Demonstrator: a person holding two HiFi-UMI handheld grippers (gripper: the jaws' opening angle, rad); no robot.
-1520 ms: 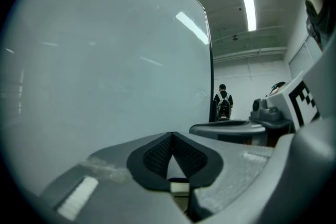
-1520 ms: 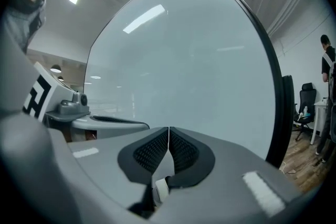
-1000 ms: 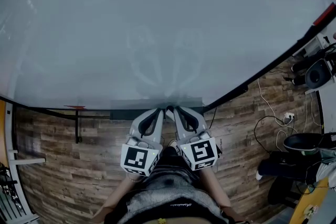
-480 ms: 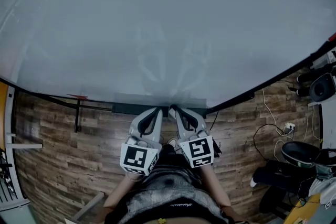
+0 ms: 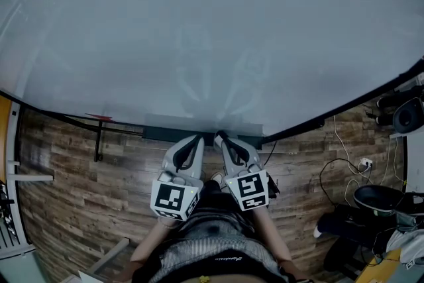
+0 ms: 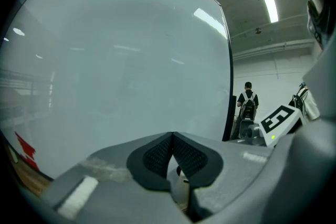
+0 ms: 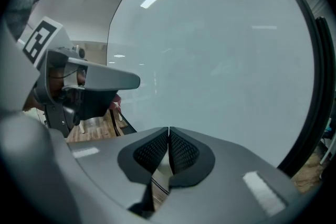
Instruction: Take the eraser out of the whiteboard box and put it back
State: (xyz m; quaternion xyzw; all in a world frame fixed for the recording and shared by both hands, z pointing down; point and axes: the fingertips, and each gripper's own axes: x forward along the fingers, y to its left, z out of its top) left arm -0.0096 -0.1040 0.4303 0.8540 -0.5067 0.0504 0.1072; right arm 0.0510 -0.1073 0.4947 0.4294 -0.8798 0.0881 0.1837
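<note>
The whiteboard (image 5: 199, 30) is smooth and glossy — ceiling lights mirror in it. The floor (image 5: 73, 189) is matt, rough-grained wood plank. The left claw (image 5: 201, 138) and right claw (image 5: 217, 136) have matt grey plastic shells; their pads (image 6: 157, 155) are black and finely dimpled — rubbery-looking.

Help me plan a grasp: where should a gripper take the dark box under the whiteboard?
Likely its front wall, from above on the room side: the dark box runs long and narrow against the lower edge of the whiteboard, so its back is blocked.

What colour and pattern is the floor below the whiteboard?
Brown wood planks, light and dark mixed; the floor shows best in the head view.
</note>
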